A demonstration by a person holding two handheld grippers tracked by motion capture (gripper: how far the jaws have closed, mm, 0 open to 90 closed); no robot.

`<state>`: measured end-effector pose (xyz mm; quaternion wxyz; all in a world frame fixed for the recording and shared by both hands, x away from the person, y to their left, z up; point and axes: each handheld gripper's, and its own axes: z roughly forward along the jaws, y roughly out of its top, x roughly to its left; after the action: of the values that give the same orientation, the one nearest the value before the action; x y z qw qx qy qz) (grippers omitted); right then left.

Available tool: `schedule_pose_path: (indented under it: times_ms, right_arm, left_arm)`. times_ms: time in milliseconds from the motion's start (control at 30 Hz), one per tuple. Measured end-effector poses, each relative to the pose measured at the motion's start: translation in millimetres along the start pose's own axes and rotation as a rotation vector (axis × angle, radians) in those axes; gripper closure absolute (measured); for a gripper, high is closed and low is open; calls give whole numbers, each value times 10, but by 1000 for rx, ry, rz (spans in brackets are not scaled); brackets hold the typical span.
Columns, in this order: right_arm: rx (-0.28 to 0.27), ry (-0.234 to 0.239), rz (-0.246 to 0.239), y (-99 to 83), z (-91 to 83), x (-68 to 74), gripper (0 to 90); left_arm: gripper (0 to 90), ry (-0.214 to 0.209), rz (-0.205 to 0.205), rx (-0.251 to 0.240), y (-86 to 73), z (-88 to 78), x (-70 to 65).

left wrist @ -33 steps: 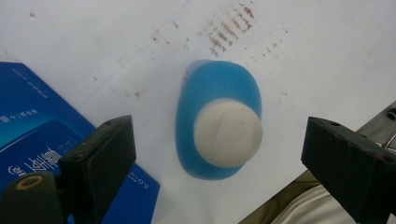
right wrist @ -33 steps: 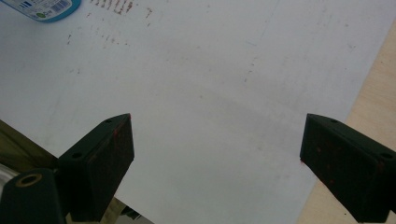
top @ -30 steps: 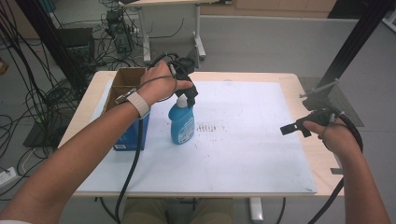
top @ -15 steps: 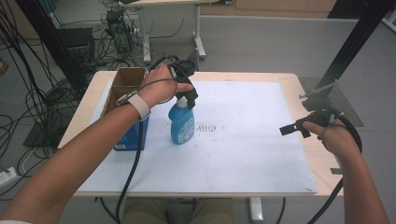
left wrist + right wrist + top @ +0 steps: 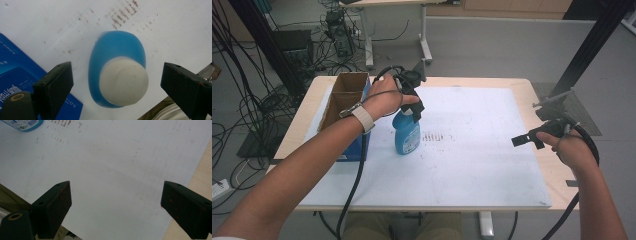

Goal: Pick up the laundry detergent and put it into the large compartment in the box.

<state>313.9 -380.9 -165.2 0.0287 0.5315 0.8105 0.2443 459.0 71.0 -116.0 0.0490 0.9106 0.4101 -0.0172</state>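
A blue spray bottle (image 5: pixel 408 137) stands upright on the white sheet (image 5: pixel 472 165), left of the middle. My left gripper (image 5: pixel 416 111) points down over its top, the hand arched above it. In the left gripper view the bottle's white cap (image 5: pixel 123 83) and blue body (image 5: pixel 117 46) sit between the two black jaws, with a gap on each side; the left gripper (image 5: pixel 116 67) is open. My right gripper (image 5: pixel 527 140) hovers near the sheet's right edge. In its own view the right gripper (image 5: pixel 115 185) is open over bare sheet, nothing between its jaws.
An open cardboard box with blue sides (image 5: pixel 343 97) stands just left of the bottle, seen as a blue printed face (image 5: pixel 15 72) beside the left jaw. Brown smudges (image 5: pixel 437 136) mark the sheet right of the bottle. The wooden table edge (image 5: pixel 202 170) runs along the right.
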Motion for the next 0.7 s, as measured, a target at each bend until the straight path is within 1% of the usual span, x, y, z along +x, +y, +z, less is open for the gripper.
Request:
schedule_pose_path:
  times_ms: [167,267,467,567,700]
  right_arm:
    - [-1,2,1,-7,13,-3,98]
    - [0,2,2,-8,19,-6,98]
    - [-2,6,5,-31,37,-18,98]
    - [0,6,6,-39,39,-23,98]
    - [-3,6,9,-56,40,-32,98]
  left_arm:
    - [114,1,-7,2,-5,50,-4]
    - [114,10,-4,10,4,82,-18]
    - [112,9,-6,13,3,146,-23]
    - [111,5,-8,20,7,209,-30]
    - [110,14,-4,21,9,246,-54]
